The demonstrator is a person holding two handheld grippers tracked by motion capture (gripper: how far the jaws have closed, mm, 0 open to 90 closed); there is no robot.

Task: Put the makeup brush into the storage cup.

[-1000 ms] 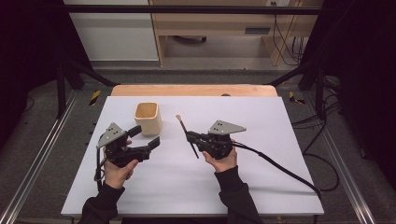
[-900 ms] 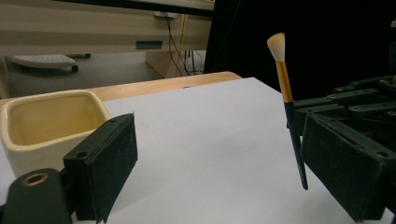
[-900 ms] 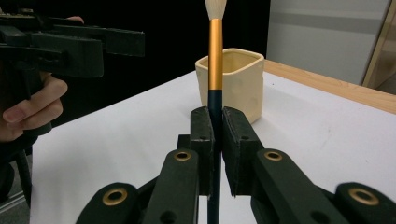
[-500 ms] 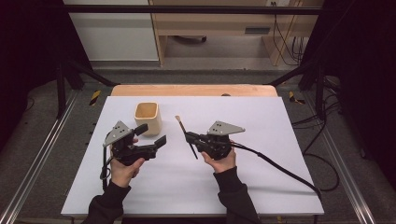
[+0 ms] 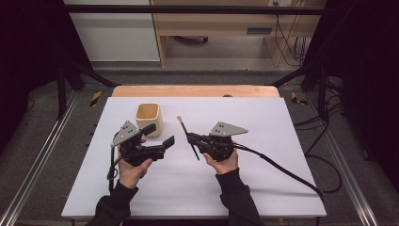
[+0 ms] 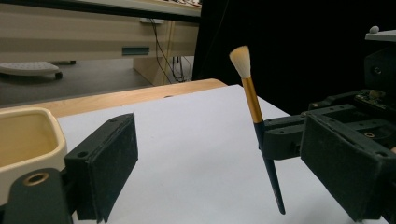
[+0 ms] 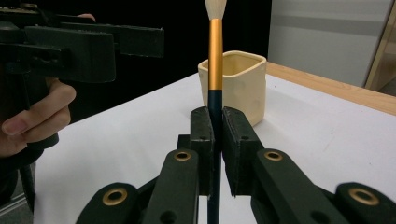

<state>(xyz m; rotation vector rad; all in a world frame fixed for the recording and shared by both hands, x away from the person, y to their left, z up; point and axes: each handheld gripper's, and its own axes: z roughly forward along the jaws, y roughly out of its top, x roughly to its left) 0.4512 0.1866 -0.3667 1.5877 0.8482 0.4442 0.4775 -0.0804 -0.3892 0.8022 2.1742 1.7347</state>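
A thin brush (image 5: 187, 136) with a dark blue handle, gold ferrule and pale bristle tip is clamped in my right gripper (image 5: 190, 138), which is shut on its handle. In the right gripper view the brush (image 7: 215, 56) rises straight up out of the shut gripper (image 7: 215, 122). A cream square cup (image 5: 149, 117) stands upright on the white table, left of the brush. My left gripper (image 5: 160, 135) is open beside the cup, with its jaws pointing at the brush. In the left gripper view the brush (image 6: 254, 107) stands between the wide-open jaws of the left gripper (image 6: 224, 149), farther off.
The white table top (image 5: 263, 188) has a wooden strip (image 5: 197, 90) along its far edge. A black cable (image 5: 282, 169) trails from the right gripper toward the table's right front. Dark floor, metal rails and a wooden desk lie beyond.
My left gripper has moved right and slightly away from the person, ending beside the cup with its jaws toward the brush. The right gripper and brush have hardly moved.
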